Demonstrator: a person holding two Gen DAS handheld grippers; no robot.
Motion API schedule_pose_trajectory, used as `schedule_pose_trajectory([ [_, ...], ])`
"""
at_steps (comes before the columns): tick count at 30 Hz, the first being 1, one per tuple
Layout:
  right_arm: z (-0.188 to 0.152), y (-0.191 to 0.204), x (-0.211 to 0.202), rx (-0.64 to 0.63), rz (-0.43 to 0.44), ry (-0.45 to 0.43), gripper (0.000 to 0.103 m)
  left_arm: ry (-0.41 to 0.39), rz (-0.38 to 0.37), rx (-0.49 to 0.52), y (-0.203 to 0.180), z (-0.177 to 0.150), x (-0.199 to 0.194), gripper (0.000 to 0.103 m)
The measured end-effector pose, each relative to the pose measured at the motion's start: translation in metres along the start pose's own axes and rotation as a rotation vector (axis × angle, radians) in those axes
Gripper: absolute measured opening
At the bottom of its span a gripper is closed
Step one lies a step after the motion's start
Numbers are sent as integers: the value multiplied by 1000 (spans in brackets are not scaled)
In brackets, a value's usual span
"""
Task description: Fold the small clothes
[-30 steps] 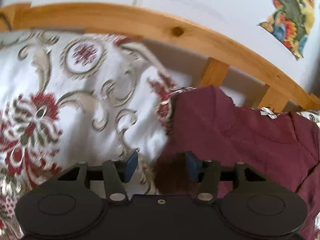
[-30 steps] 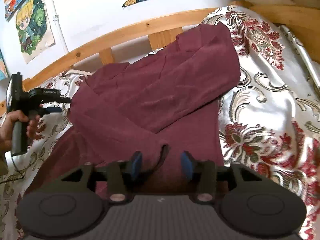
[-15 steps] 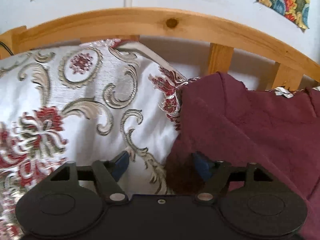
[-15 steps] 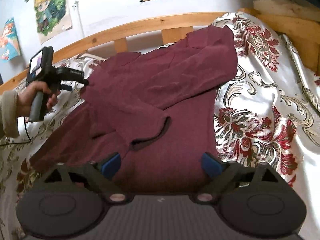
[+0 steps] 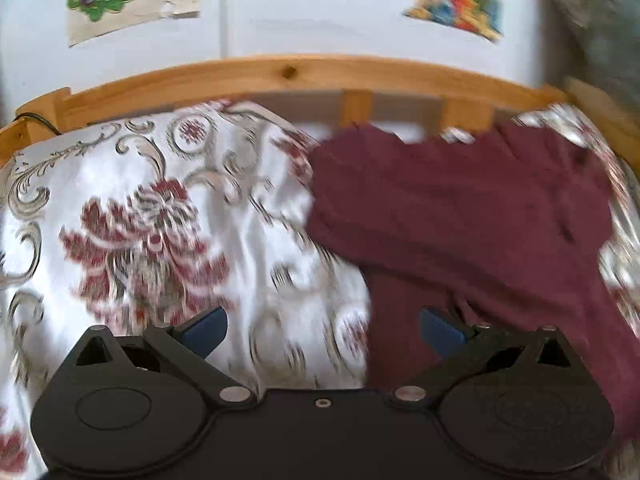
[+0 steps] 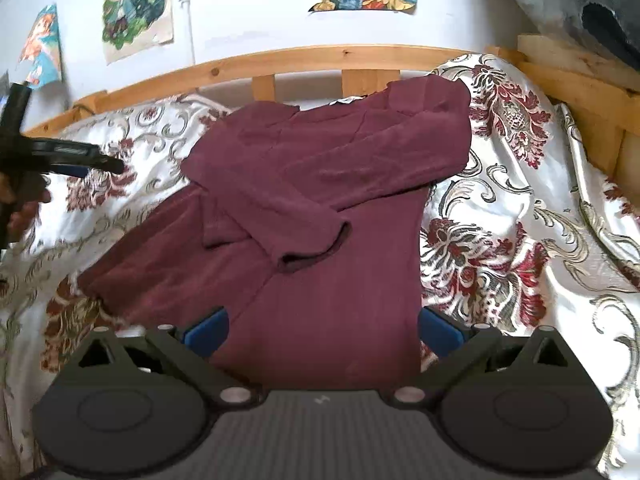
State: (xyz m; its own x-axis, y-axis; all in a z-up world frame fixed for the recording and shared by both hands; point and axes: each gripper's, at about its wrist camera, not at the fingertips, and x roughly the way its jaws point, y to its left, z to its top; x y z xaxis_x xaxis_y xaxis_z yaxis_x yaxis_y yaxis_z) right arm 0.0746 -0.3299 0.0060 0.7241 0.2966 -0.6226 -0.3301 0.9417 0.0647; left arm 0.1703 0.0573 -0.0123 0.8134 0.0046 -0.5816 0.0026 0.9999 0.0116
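A maroon long-sleeved top (image 6: pixel 320 184) lies on the flowered bedspread, collar toward the wooden rail, both sleeves folded across its body. One cuff (image 6: pixel 312 252) rests on its middle. My right gripper (image 6: pixel 323 330) hovers over the hem end with its jaws opening wide; the cloth lies under them and the pads touch nothing. My left gripper (image 5: pixel 323 330) is also opening, above the bedspread and the top's (image 5: pixel 460 208) left edge, and grips nothing. In the right wrist view the left gripper (image 6: pixel 100 164) is off to the left of the top, held by a hand (image 6: pixel 24 208).
The white, red and grey flowered bedspread (image 5: pixel 160 220) covers the bed on both sides of the top. A curved wooden rail (image 6: pixel 344 54) with slats runs along the far edge. Posters (image 6: pixel 136 8) hang on the wall. A dark grey thing (image 6: pixel 592 8) sits at the top right.
Both grippers' jaws spread from half closed to wide and let the sleeves drop onto the top. Both pulled back; the left one also swung left, away from the top's shoulder.
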Motion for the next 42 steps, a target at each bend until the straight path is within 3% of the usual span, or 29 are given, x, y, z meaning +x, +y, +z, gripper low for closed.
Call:
schedule_pose_trajectory([
  [3, -5, 4, -7, -41, -11, 29, 103, 37, -35, 75, -12, -25, -22, 102],
  [8, -20, 11, -11, -109, -42, 92, 103, 34, -70, 175, -27, -66, -41, 102],
  [14, -38, 24, -9, -252, -114, 134, 103, 85, -95, 383, -44, -98, -35, 102],
  [18, -45, 29, -5, -306, -133, 144, 103, 109, -61, 507, -56, -114, -24, 102],
  [22, -46, 28, -1, -302, -133, 144, 103, 53, -16, 599, -67, -122, -16, 102],
  [29, -44, 26, 4, -330, -176, 121, 103, -26, 28, 674, -82, -123, -4, 101],
  [36, -47, 26, 13, -485, -306, 142, 103, -53, 108, 721, -80, -122, -5, 77],
  [42, -47, 20, 21, -567, -307, 127, 103, -66, 100, 716, -77, -118, -8, 54],
])
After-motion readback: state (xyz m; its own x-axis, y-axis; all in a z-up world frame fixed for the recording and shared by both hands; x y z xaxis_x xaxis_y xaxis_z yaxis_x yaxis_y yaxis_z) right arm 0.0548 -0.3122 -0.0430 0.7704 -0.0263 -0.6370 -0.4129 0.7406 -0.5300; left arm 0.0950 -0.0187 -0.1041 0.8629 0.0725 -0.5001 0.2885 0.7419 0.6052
